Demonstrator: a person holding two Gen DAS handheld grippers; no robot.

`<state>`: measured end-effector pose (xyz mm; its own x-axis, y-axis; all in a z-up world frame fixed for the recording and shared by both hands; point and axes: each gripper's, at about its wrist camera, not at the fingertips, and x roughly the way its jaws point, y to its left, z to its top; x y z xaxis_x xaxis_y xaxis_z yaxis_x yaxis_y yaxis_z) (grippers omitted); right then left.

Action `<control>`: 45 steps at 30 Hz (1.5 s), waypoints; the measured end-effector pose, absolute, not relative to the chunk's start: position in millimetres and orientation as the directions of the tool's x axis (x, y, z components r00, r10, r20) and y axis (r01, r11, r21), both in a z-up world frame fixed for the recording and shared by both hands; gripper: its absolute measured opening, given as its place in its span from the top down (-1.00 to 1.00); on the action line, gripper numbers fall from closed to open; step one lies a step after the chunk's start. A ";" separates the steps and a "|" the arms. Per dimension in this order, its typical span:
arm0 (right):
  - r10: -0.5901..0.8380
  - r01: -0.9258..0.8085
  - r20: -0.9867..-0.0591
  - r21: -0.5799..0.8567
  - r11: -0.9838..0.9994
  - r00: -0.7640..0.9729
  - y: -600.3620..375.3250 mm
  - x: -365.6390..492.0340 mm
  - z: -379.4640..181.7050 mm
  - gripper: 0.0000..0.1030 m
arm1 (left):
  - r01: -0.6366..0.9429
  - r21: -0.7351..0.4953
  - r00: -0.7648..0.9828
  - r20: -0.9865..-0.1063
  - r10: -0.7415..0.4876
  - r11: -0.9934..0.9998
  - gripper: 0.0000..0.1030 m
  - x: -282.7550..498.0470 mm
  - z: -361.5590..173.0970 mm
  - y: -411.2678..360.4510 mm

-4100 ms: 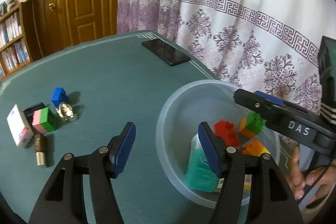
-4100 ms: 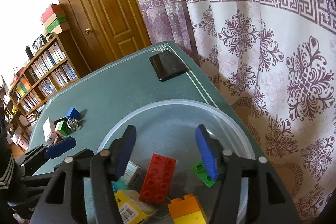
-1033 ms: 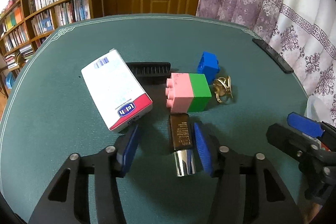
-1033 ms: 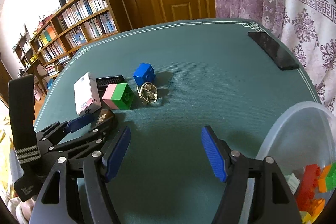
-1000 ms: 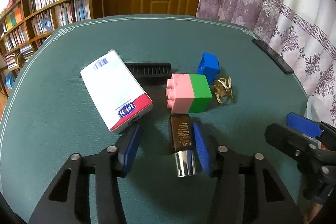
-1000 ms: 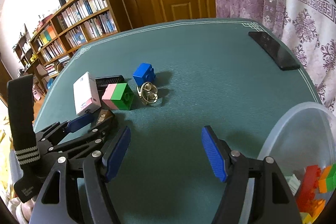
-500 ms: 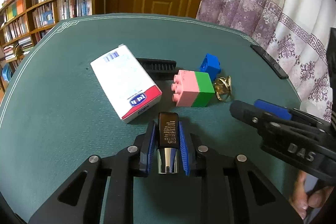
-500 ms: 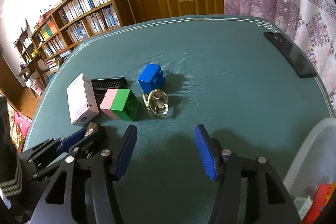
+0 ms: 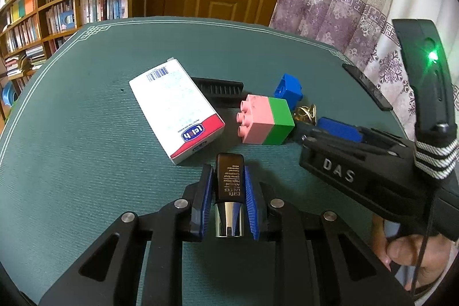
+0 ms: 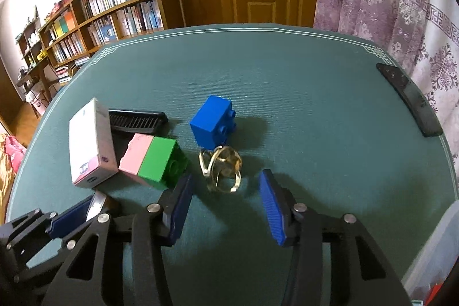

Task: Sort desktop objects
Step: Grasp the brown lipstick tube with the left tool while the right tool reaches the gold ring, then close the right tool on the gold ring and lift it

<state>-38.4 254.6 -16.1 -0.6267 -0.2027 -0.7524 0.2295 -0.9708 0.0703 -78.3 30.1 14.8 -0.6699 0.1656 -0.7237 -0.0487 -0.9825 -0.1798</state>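
Your left gripper is clamped on the dark cosmetic bottle, blue pads pressed against both of its long sides; the bottle lies flat on the green table, silver cap pointing back at you and dark end poking out past the fingertips. Just beyond that end, slightly left, sits the white box with its red stripe, and slightly right the pink-and-green brick. Behind the box lies a black comb; behind the brick stands the blue brick.

Your right gripper has its jaws spread wide, low over the table. The gold ring puzzle lies just in front of the gap between the pads, closer to the left pad, and neither pad touches it. The blue brick sits just behind the puzzle, the pink-and-green brick just off your left pad. Farther out along the right edge lies a black phone, and a pale bowl rim shows at the lower right.
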 end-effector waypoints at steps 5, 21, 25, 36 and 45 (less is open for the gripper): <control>-0.198 0.238 -0.750 0.056 -0.970 -0.631 249.7 -46.2 -16.0 0.18 | -0.046 -0.190 -0.670 -0.722 0.171 -0.981 0.54 -78.3 15.1 27.8; -0.204 0.194 -0.734 0.099 -0.976 -0.647 270.1 -33.5 0.8 0.46 | -0.072 -0.220 -0.686 -0.697 0.208 -0.973 0.54 -71.6 27.1 27.7; -0.205 0.183 -0.712 0.108 -0.977 -0.671 282.1 -20.8 14.3 0.46 | -0.088 -0.232 -0.687 -0.690 0.228 -0.969 0.54 -68.0 31.2 30.9; -0.196 0.134 -0.698 0.143 -0.981 -0.688 311.9 16.8 33.1 0.46 | -0.131 -0.230 -0.690 -0.677 0.255 -0.964 0.54 -59.8 39.2 42.0; -0.143 0.068 -0.683 0.136 -0.988 -0.716 354.1 48.6 47.6 0.47 | -0.166 -0.224 -0.685 -0.674 0.276 -0.960 0.54 -53.7 45.4 59.4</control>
<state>48.6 354.0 47.6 -0.7163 -0.1433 -0.6829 0.0679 -0.9883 0.1362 -53.7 59.4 45.4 -0.6854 0.2758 -0.6739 -0.1658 -0.9603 -0.2243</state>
